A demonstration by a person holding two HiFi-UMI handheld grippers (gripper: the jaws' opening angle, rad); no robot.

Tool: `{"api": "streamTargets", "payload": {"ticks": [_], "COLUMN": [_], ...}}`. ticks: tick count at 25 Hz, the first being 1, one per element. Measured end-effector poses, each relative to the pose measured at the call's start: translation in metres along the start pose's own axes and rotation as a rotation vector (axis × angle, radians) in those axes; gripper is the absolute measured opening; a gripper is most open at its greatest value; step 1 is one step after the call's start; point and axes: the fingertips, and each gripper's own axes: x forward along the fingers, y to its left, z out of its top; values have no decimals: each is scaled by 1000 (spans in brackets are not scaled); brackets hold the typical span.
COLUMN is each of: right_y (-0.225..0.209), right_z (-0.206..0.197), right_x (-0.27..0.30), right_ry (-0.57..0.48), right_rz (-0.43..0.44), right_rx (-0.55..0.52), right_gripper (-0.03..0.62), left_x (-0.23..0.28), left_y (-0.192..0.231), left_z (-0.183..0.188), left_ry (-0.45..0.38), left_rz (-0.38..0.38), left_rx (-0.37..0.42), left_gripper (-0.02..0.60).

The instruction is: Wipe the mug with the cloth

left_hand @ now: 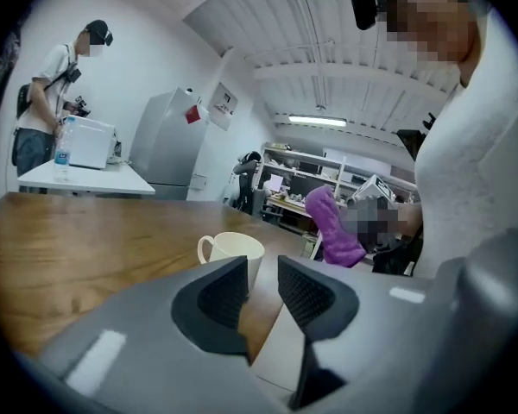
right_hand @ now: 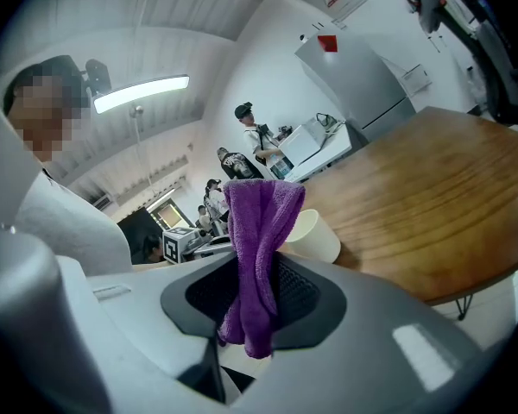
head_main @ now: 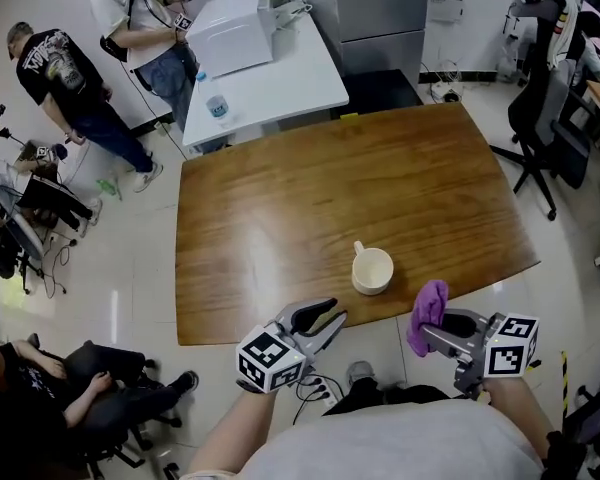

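- Lower centre, left gripper view: base of mug (left_hand: 235, 248) hidden behind a jaw.
- Centre, right gripper view: part of cloth (right_hand: 259, 222) buried between jaws.
- Lower left, head view: seated person (head_main: 50, 383) cut by the edge.
- Upper left, head view: small cup (head_main: 217, 106), too small for detail.

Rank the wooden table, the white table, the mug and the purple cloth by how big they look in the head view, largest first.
1. wooden table
2. white table, though it stands farther from the camera
3. mug and purple cloth: these look about alike, and the cloth is held up nearer the camera, so I won't rank them.
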Motion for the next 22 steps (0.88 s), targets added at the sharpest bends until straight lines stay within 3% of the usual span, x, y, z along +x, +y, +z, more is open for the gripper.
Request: {"api": "streamTargets", "payload": {"ticks": [7, 9, 14, 22], "right_y": [-40, -49, -71, -95], "right_z": [11, 17, 30, 30], "right_x": [-1, 0, 7, 17], "right_ry": [24, 31, 49, 117], "right_rz": [-22, -23, -14, 10], "right_rx": [50, 56, 59, 62], "right_gripper": [110, 110, 110, 110], "left_x": [45, 55, 70, 77], "left_y": [32, 38, 54, 50], "left_z": [-30, -33, -31, -36], "left_ry": [137, 149, 140, 161], "left_rz": [-1, -8, -7, -78], "left_rx": [217, 206, 177, 188], "left_gripper": [185, 210, 205, 195]}}
